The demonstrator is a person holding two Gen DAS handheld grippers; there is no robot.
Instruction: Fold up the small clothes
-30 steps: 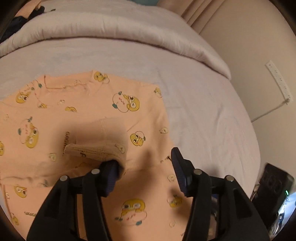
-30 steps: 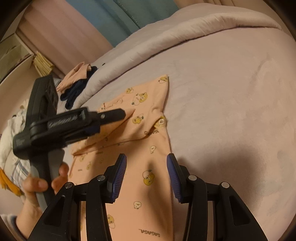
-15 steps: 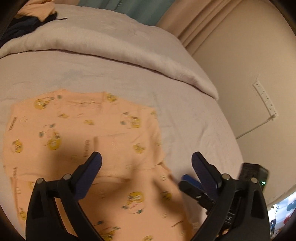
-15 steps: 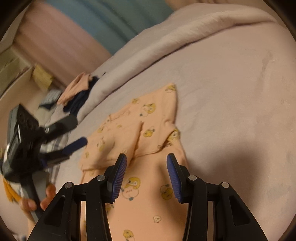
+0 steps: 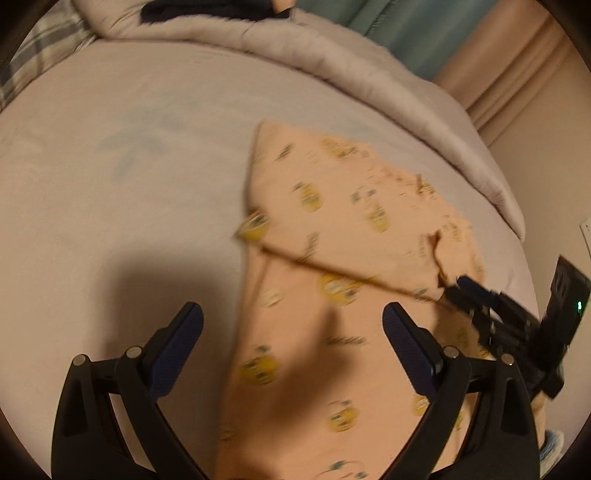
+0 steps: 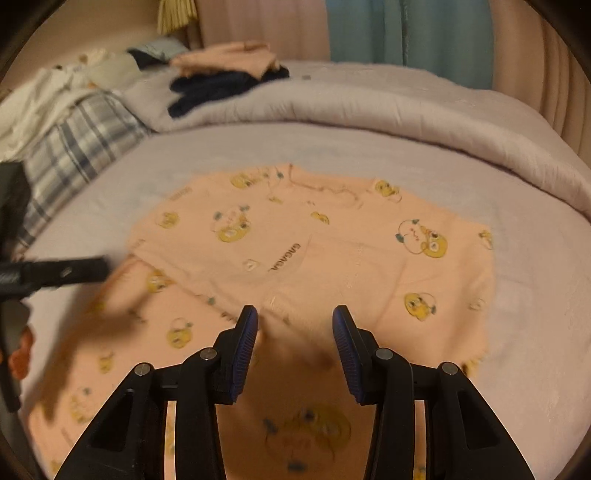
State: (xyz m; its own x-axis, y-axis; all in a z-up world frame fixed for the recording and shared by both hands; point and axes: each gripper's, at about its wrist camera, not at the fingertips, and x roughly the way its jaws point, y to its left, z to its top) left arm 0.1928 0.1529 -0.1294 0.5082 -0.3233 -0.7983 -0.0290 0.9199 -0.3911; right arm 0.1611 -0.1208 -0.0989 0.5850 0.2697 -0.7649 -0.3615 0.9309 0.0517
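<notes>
A small peach shirt (image 5: 343, 280) with yellow cartoon prints lies flat on the bed, both sleeves folded in over its chest. It fills the middle of the right wrist view (image 6: 332, 243). My left gripper (image 5: 291, 336) is wide open and empty above the shirt's lower left part. My right gripper (image 6: 295, 328) is open and empty, low over the folded sleeve's cuff; in the left wrist view it (image 5: 458, 291) sits at the shirt's right edge. The left gripper's finger (image 6: 66, 271) shows blurred at the left of the right wrist view.
The bed sheet (image 5: 122, 177) is pale lilac. A rolled duvet (image 6: 406, 110) lies along the far side, with folded peach and navy clothes (image 6: 225, 74) on it. A plaid pillow (image 6: 74, 147) is at far left. Curtains (image 6: 406, 33) hang behind the bed.
My left gripper let go of the sleeve, opened wide and swung left, away from the shirt's middle. My right gripper moved in over the shirt toward the folded sleeve, still open.
</notes>
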